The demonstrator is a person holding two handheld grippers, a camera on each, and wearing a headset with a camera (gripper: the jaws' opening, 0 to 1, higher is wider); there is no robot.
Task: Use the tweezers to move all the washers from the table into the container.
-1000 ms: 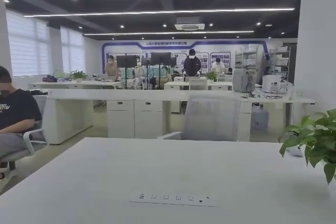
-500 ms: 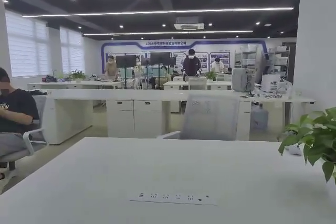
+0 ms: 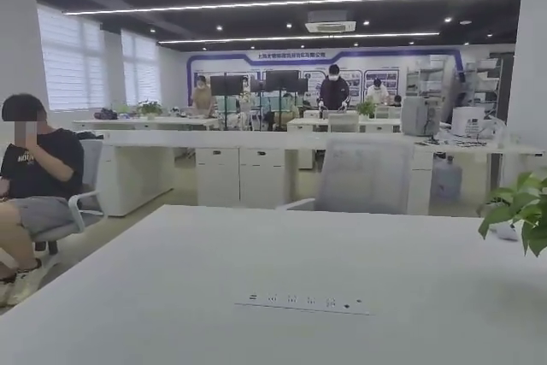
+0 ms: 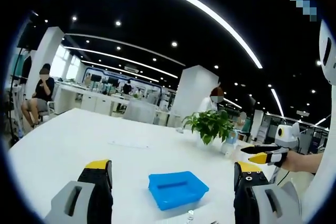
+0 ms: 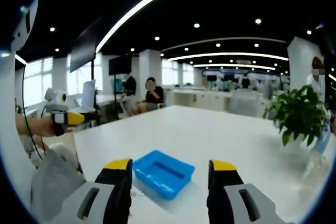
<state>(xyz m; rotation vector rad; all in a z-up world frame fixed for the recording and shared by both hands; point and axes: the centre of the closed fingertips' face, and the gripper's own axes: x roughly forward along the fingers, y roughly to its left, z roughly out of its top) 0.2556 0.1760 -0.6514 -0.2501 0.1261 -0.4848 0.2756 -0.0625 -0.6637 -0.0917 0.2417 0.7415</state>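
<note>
Container (image 4: pixel 177 188), blue, sits on white table (image 4: pixel 79 140); left gripper (image 4: pixel 172 166) and right gripper (image 5: pixel 170 164) jaws wide apart, empty.

The head view faces level across the table (image 3: pixel 154 288) toward the far office (image 3: pixel 256 160). Both gripper views sit low near the container (image 4: pixel 177 188), sharing the plant (image 5: pixel 298 113).

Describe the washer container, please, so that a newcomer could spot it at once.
Find the large white table with the potted plant on it. Nearer than the plant lies a shallow, open rectangular tray. Its bright blue stands out against the white top.
</note>
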